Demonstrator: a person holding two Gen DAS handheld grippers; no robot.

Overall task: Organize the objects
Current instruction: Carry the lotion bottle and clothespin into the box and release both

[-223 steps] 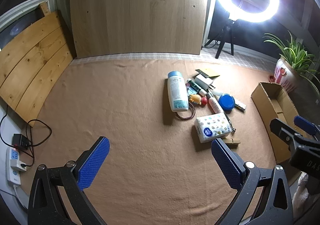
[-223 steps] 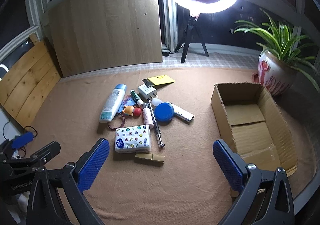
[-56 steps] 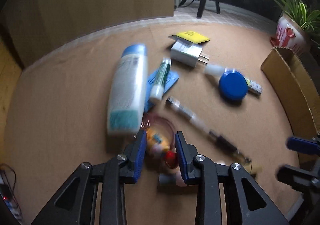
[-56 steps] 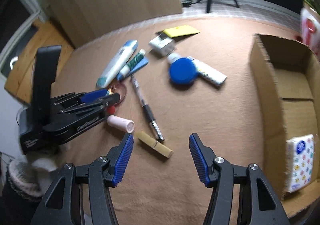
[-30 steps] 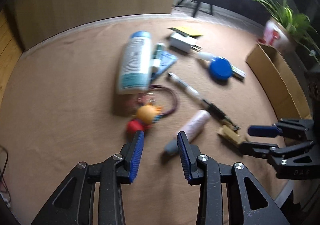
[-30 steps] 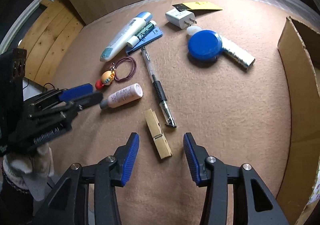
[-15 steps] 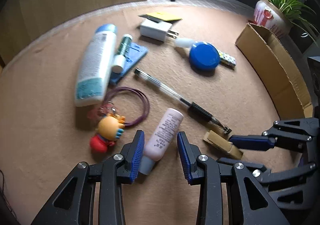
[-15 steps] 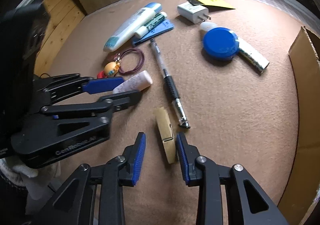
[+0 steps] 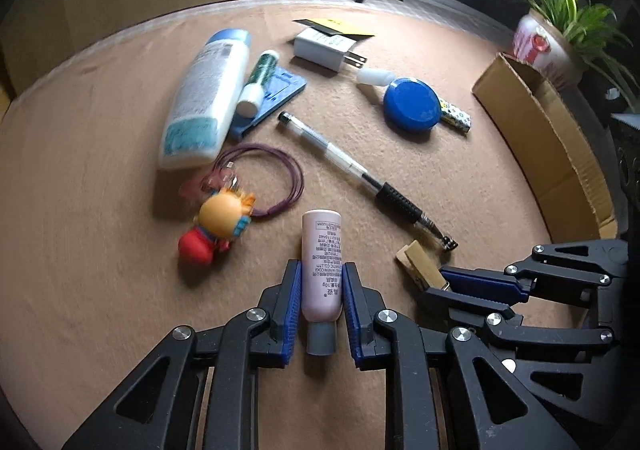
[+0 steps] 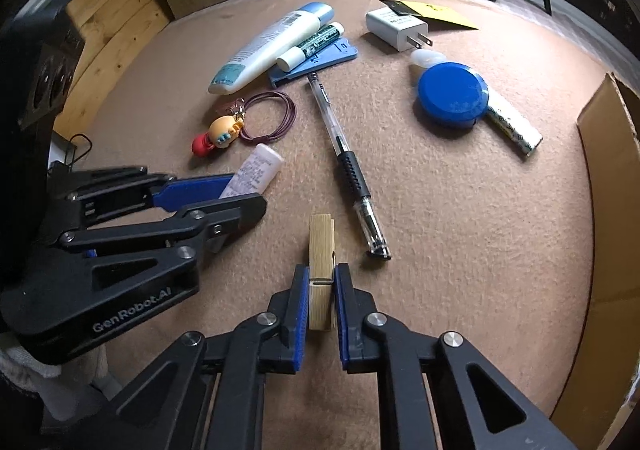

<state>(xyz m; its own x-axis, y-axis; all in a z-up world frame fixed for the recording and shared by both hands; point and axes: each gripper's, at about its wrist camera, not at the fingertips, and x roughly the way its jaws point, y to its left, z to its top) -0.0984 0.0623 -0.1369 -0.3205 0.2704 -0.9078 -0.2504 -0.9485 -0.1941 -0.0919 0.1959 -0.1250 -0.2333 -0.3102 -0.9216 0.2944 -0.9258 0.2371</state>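
A small pink tube [image 9: 321, 250] with a grey cap lies on the brown mat, between the blue pads of my left gripper [image 9: 322, 265]. Its jaws are closing, and both pads touch the tube's sides. A wooden clothespin [image 10: 322, 242] lies just to the right, near the pen tip. My right gripper [image 10: 322, 269] is closing on it, with the pads against its two sides. In the left wrist view, the right gripper [image 9: 444, 286] reaches the clothespin [image 9: 420, 266] from the right. The right wrist view shows the left gripper [image 10: 244, 192] around the tube [image 10: 260, 166].
Beyond the grippers lie a pen [image 9: 352, 170], a toy figure [image 9: 220, 222] on a purple cord, a white lotion bottle [image 9: 208, 94], a blue round tin [image 9: 412, 104] and a white charger [image 9: 324, 46]. An open cardboard box [image 9: 552, 138] stands at the right, with a potted plant [image 9: 544, 50] behind it.
Both grippers have narrowed. The left moved over the pink tube and now has it between its pads. The right closed in from either side of the clothespin.
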